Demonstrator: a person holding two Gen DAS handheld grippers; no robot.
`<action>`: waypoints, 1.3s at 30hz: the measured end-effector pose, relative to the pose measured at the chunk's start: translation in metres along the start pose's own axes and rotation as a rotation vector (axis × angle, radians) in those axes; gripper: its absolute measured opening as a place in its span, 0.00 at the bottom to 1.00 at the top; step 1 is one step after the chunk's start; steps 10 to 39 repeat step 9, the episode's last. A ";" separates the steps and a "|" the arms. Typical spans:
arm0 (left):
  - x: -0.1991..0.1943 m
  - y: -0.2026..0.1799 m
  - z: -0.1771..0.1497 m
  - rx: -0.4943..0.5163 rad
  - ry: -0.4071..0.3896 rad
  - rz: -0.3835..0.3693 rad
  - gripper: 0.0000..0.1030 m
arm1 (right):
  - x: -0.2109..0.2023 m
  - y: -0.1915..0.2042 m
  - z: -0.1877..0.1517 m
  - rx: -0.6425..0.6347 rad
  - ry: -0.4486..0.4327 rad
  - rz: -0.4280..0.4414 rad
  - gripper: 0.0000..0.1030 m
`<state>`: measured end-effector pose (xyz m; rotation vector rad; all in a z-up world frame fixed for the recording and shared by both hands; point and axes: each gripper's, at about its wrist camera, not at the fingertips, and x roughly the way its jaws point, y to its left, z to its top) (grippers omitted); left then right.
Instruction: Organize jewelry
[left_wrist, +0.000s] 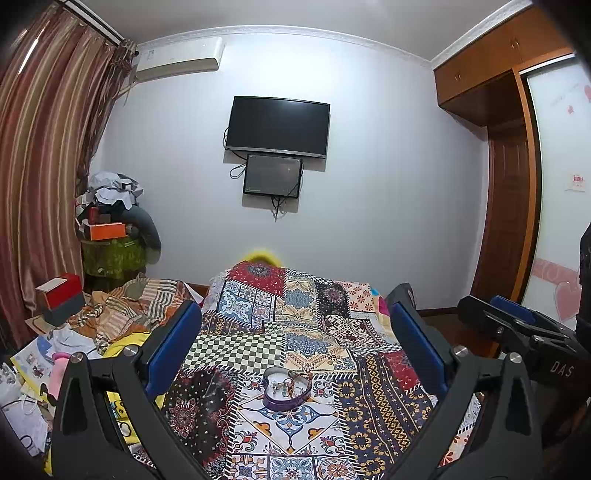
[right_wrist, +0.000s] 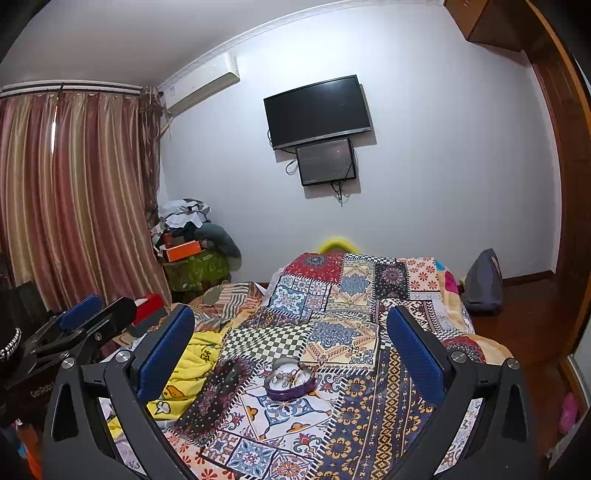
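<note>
A purple heart-shaped jewelry dish (left_wrist: 286, 391) sits on the patchwork cloth (left_wrist: 295, 332) covering the bed. Small jewelry pieces (left_wrist: 282, 387) lie inside it, and a dark band hangs over its right rim. The dish also shows in the right wrist view (right_wrist: 291, 380), with the jewelry (right_wrist: 290, 377) in it. My left gripper (left_wrist: 295, 343) is open and empty, held above and short of the dish. My right gripper (right_wrist: 291, 343) is open and empty, likewise short of the dish. The right gripper also shows at the right of the left view (left_wrist: 517, 325), and the left gripper at the left of the right view (right_wrist: 81, 321).
Crumpled striped and yellow bedding (left_wrist: 129, 310) lies left of the cloth. A red and grey box (left_wrist: 61, 299) and papers sit at the far left. A cluttered stand (left_wrist: 110, 236) is in the corner by the curtain. A dark bag (right_wrist: 482, 280) stands on the floor at the right.
</note>
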<state>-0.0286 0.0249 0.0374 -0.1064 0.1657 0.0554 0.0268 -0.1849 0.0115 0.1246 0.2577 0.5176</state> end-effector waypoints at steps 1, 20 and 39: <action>0.001 0.000 0.000 0.001 0.000 0.002 1.00 | 0.000 0.000 0.000 0.000 0.001 0.000 1.00; 0.008 0.003 -0.003 0.007 0.017 0.015 1.00 | 0.002 0.000 0.000 -0.002 0.000 0.000 1.00; 0.008 0.003 -0.003 0.007 0.017 0.015 1.00 | 0.002 0.000 0.000 -0.002 0.000 0.000 1.00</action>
